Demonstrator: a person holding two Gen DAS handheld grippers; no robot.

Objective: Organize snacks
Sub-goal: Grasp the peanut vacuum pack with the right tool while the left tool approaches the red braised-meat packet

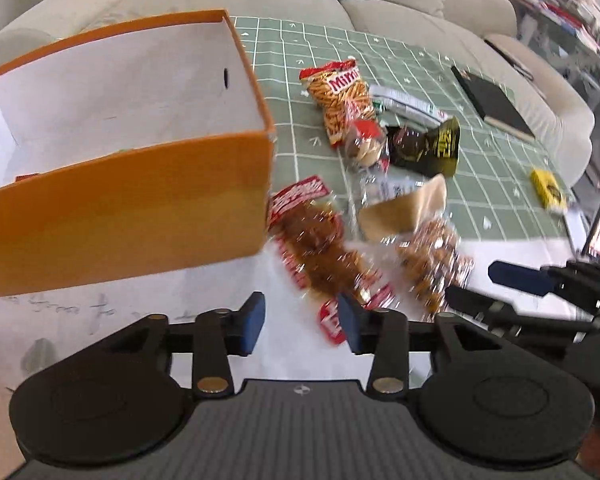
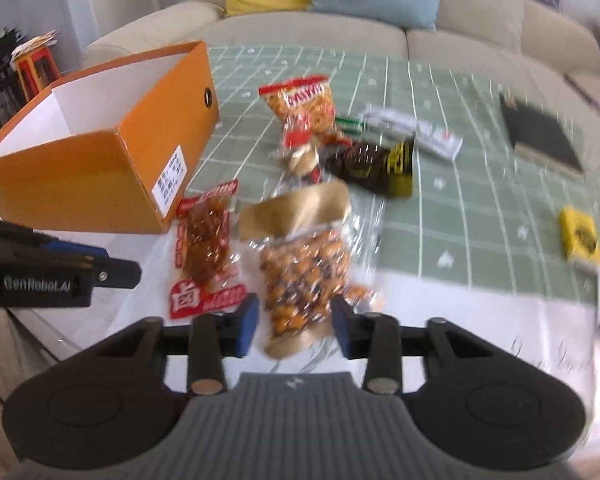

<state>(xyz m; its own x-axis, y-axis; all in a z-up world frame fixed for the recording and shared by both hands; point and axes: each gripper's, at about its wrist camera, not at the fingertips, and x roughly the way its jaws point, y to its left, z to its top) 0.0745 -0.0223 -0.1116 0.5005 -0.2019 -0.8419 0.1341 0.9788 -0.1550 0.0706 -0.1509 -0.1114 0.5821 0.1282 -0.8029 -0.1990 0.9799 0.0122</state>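
Observation:
My left gripper point(image 1: 302, 322) is open over the white table, its right finger at the bottom edge of a red bag of brown strips point(image 1: 320, 248) point(image 2: 206, 240). My right gripper point(image 2: 294, 324) is open too. The lower end of a clear bag of nuts point(image 2: 304, 272) point(image 1: 428, 256) with a kraft top lies between its fingers, and the pads stand just off it. An open orange box point(image 1: 140, 200) point(image 2: 100, 160) with a white inside stands at the left. Each gripper shows in the other's view: the right gripper point(image 1: 488, 288), the left gripper point(image 2: 100, 260).
Further back on the green grid mat point(image 1: 380, 52) lie an orange snack bag point(image 1: 340, 96) point(image 2: 304, 104), a black and yellow packet point(image 1: 428, 144), a white packet point(image 1: 408, 104), a black notebook point(image 1: 492, 100) and a yellow box point(image 1: 548, 188). A beige sofa point(image 1: 400, 8) stands behind.

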